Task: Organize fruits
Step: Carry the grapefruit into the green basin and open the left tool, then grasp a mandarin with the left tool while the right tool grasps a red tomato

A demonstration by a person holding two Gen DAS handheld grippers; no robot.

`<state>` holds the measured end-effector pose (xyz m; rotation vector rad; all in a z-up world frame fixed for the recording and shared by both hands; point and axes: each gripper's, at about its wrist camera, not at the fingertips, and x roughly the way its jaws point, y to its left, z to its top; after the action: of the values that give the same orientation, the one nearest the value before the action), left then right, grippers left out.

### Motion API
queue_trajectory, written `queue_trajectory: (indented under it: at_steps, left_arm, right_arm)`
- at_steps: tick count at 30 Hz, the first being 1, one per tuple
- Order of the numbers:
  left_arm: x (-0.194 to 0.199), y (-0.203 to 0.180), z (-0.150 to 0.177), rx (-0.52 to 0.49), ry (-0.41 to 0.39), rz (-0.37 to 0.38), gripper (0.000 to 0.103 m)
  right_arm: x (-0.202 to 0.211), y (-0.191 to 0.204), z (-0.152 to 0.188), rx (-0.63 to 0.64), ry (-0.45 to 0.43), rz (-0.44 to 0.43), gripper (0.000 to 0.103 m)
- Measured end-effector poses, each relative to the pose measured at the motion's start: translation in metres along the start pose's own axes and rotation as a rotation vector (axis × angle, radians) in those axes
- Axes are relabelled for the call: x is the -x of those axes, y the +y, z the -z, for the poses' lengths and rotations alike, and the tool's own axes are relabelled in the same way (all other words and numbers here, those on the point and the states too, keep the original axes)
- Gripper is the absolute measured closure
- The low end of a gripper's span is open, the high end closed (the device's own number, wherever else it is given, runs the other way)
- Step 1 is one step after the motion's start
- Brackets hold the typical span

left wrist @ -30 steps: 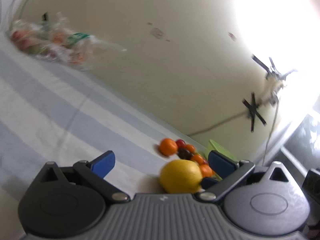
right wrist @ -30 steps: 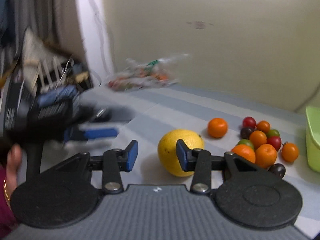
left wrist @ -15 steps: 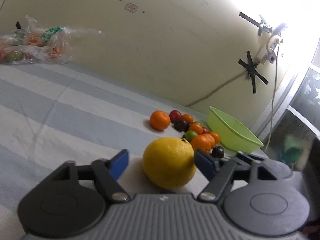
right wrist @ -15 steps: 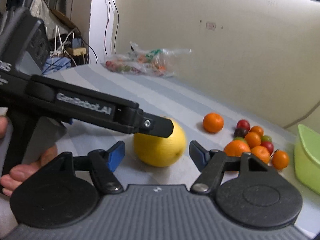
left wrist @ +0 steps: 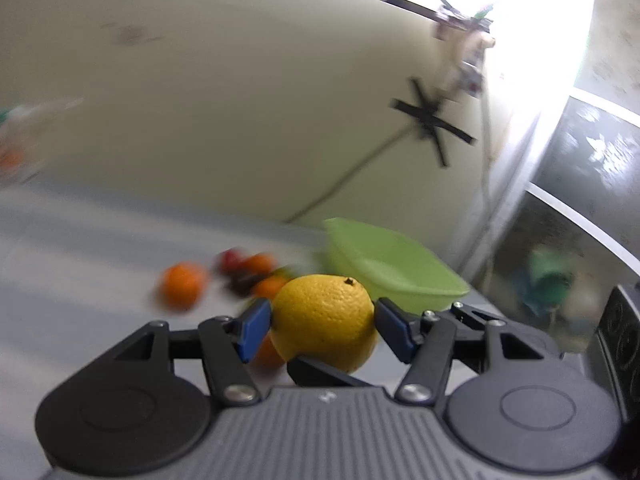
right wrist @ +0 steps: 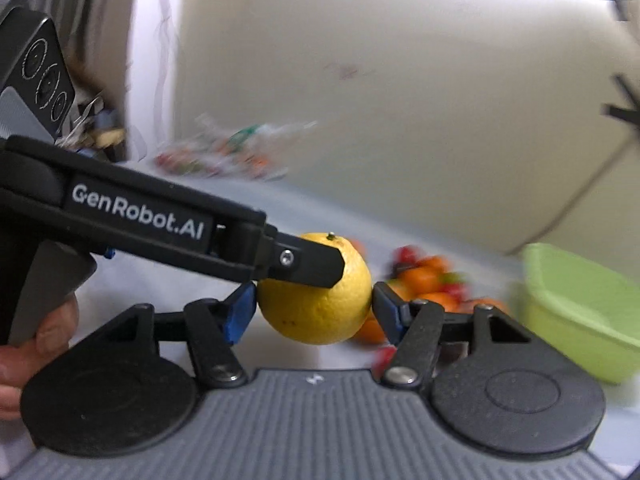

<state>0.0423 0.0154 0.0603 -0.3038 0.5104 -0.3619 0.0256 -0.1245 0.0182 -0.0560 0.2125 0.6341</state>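
Left gripper [left wrist: 320, 326] and right gripper [right wrist: 312, 308] both closing on the round yellow citrus fruit [left wrist: 324, 322], pads touching its sides, fruit apparently lifted; light-green plastic basin [left wrist: 384, 268] looks empty; small orange and red fruits [right wrist: 428, 280] remain unsorted on the striped cloth [left wrist: 80, 264]; task barely begun.

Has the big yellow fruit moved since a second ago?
Yes. The yellow fruit, between the pads of both the left gripper and right gripper as their jaws close, is now off the striped cloth and nearer the green basin.
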Motion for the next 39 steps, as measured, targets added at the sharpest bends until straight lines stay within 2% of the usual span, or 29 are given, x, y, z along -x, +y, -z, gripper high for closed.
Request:
queue_trajectory:
  at_steps: [5,7,12,15,19,20,22,27,30,34,36,39]
  left_arm:
    - [-0.071,-0.058,-0.036,-0.082,0.009,0.078,0.044]
    - [-0.1,-0.073,-0.043,-0.096,0.025,0.096,0.044]
    - [-0.171,-0.09,-0.049,-0.071,0.116,0.118,0.045]
    - [-0.197,-0.093,-0.042,-0.051,0.176,0.127,0.045]
    - [-0.208,-0.098,-0.029,-0.06,0.214,0.119,0.033]
    - [-0.206,-0.101,-0.026,-0.067,0.214,0.114,0.033]
    - [-0.194,-0.103,-0.028,-0.081,0.192,0.113,0.033]
    - [-0.116,-0.075,-0.042,-0.059,0.068,0.106,0.032]
    - [-0.054,-0.038,-0.037,-0.051,-0.009,0.014,0.03]
    - [0.004,0.014,-0.016,-0.016,-0.021,-0.171,0.03]
    - [0.024,0.041,0.0,0.039,0.006,-0.235,0.03]
    - [0.037,0.067,0.019,0.124,0.018,-0.249,0.03]
  right_arm:
    - [0.024,-0.072,-0.002,-0.091,-0.082,0.159,0.037]
    - [0.027,-0.101,-0.002,-0.121,-0.089,0.206,0.037]
    - [0.012,-0.156,0.009,-0.179,-0.03,0.299,0.037]
    - [0.005,-0.165,0.021,-0.199,0.03,0.355,0.037]
    - [0.002,-0.167,0.032,-0.221,0.085,0.387,0.036]
    - [0.005,-0.166,0.034,-0.229,0.074,0.387,0.034]
    - [0.01,-0.163,0.037,-0.224,0.053,0.394,0.023]
    - [0.031,-0.149,0.038,-0.198,-0.04,0.356,0.025]
    - [0.038,-0.145,0.031,-0.168,-0.119,0.354,0.026]
    - [0.051,-0.144,0.021,-0.217,-0.216,0.308,0.035]
    - [0.052,-0.143,0.014,-0.304,-0.208,0.226,0.044]
    - [0.045,-0.122,0.007,-0.334,-0.155,0.088,0.049]
